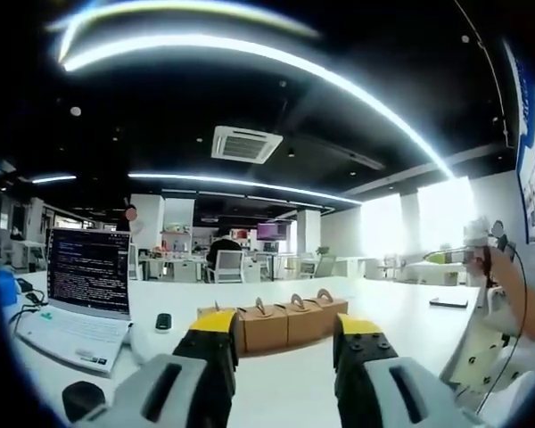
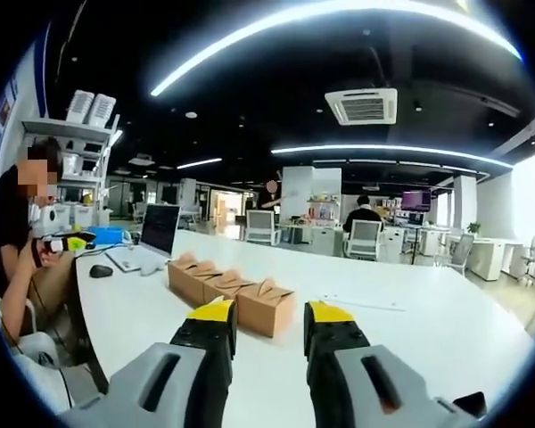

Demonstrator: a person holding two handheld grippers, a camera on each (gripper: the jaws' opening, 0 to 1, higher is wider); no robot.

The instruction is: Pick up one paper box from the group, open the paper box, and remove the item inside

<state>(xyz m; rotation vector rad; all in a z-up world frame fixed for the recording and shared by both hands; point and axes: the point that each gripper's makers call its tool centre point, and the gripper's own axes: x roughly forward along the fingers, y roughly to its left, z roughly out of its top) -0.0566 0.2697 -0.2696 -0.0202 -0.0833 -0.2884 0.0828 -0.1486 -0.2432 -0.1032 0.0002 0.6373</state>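
Three brown paper boxes [image 1: 281,323] with little carry handles sit in a touching row on the white desk [image 1: 392,312], all closed and none picked yet. Both tools hover above the desk, short of the row. The left tool [image 1: 285,343] has its yellow-tipped jaws standing apart with nothing between them, and in the left gripper view the row lies straight ahead, framed in that gap. The right tool [image 2: 263,334] is likewise spread and empty; in the right gripper view the paper boxes [image 2: 227,290] run off at an angle ahead and a bit left, with the nearest box [image 2: 266,306] just beyond the jaws.

The trouble I'd expect comes from how snugly the boxes are packed. Closing on one from the side could shove or drag its neighbour along, since there is no space between them for a jaw to slip into. They look light and thin-walled, so a hard squeeze may crush the card and make opening awkward. An end box seems the safer choice.

An open laptop [image 1: 85,290], a mouse [image 1: 82,398] and a small dark object sit off to one side, well apart from the row. A seated person [image 2: 13,232] is at the desk's far edge, close enough that a wide swing would want care.
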